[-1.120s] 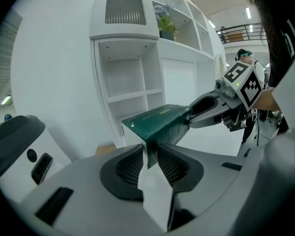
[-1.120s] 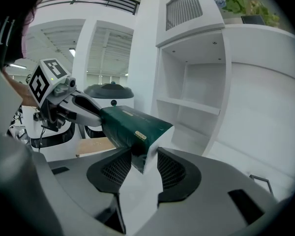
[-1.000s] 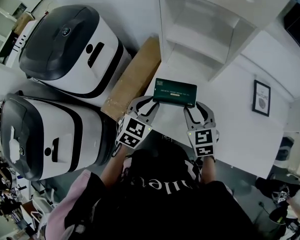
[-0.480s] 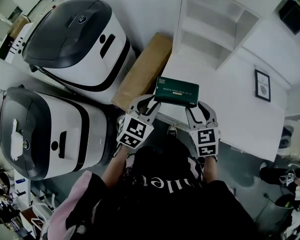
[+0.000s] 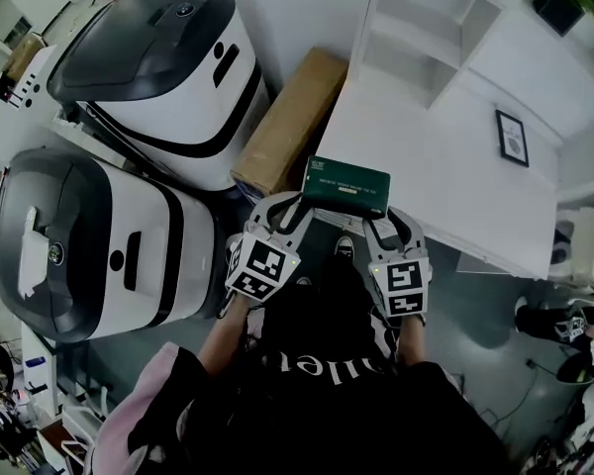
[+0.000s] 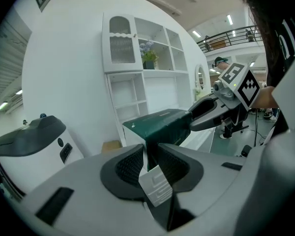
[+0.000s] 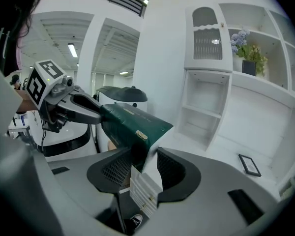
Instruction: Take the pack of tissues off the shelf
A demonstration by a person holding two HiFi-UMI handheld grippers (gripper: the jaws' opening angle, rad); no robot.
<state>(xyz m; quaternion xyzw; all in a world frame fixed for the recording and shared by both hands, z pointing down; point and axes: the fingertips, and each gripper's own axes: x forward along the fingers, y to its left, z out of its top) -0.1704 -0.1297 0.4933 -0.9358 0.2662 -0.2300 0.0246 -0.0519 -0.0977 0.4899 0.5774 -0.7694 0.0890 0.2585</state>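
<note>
**Head view.** The pack of tissues (image 5: 346,186), dark green, is seen clear of the shelf (image 5: 416,38). It is carried in the air over the near edge of the white bench (image 5: 445,166). The left tool (image 5: 282,208) is clamped on its left end and the right tool (image 5: 391,221) on its right end. The shelf compartments in sight are empty. A cardboard box (image 5: 289,117) and two white machines (image 5: 168,77) are noted to the left, and a picture frame (image 5: 511,137) on the bench.

**Left gripper view.** The jaws are closed on the thin end of the pack, with the ribbed pads pressed against it from both sides. The bulk of the pack projects forward, and the other tool is seen gripping its far end.

**Right gripper view.** The same is recorded here: the jaws are clamped on the pack's corner, and the pack is stretched across to the left tool.

**Judgement.** The lift-off is taken as done, with only the carry away from the shelf remaining.
- Only the soft ends are gripped, so slipping or tearing is judged the main risk.
- Both tools should be moved together, at one height and one spacing.
- The pack should be neither pulled taut nor allowed to sag.
- Neither clamp should be eased until the pack is supported from below
</note>
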